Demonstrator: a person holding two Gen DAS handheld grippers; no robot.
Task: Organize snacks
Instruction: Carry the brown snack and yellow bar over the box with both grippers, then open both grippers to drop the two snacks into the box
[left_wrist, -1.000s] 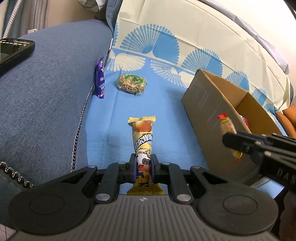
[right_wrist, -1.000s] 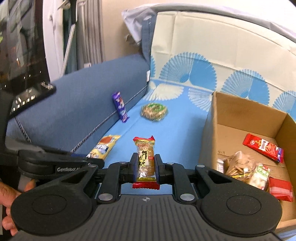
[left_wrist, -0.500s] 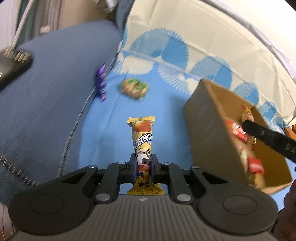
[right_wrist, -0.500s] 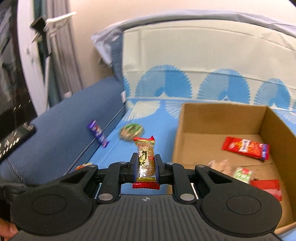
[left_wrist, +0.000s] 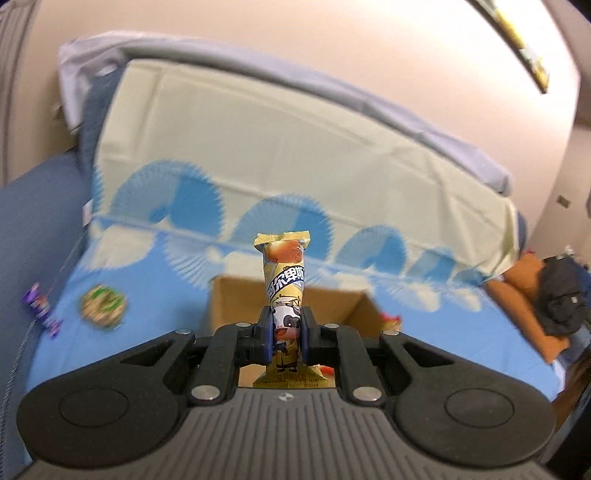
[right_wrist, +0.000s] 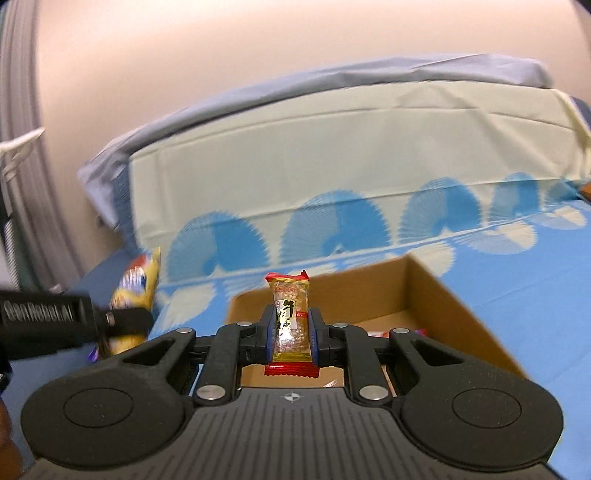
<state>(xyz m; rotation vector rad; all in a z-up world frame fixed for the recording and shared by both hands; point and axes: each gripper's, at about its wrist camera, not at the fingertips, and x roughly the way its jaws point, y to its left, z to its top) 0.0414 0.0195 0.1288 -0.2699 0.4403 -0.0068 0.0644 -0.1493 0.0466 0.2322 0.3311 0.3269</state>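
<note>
Left wrist view: the left gripper (left_wrist: 286, 338) fills the lower frame, its jaws clamped on the lower part of a yellow snack (left_wrist: 285, 295) that stands upright at frame centre, cow print between the pads, crimped top uppermost. Directly behind the snack lies an open cardboard box (left_wrist: 221, 302) on the blue sheet (left_wrist: 155, 321); a red wrapper (left_wrist: 389, 318) shows at its right rim. At left of the frame, on the sheet, lie a round nut cake (left_wrist: 104, 305) and, nearer the edge, a purple bar (left_wrist: 42, 310), both blurred. At far right sit an orange cushion (left_wrist: 524, 295) and a dark bag (left_wrist: 561, 295); a cream cloth with blue fans (left_wrist: 277, 147) rises behind. Right wrist view: the right gripper (right_wrist: 291, 339) holds a red-edged nut bar (right_wrist: 290, 317) upright between closed jaws, at frame centre. The box (right_wrist: 436, 291) lies just beyond, its interior partly hidden by the gripper. At left of the frame, the left gripper (right_wrist: 125, 319) appears side-on, carrying the yellow snack (right_wrist: 135, 284), blurred.
</note>
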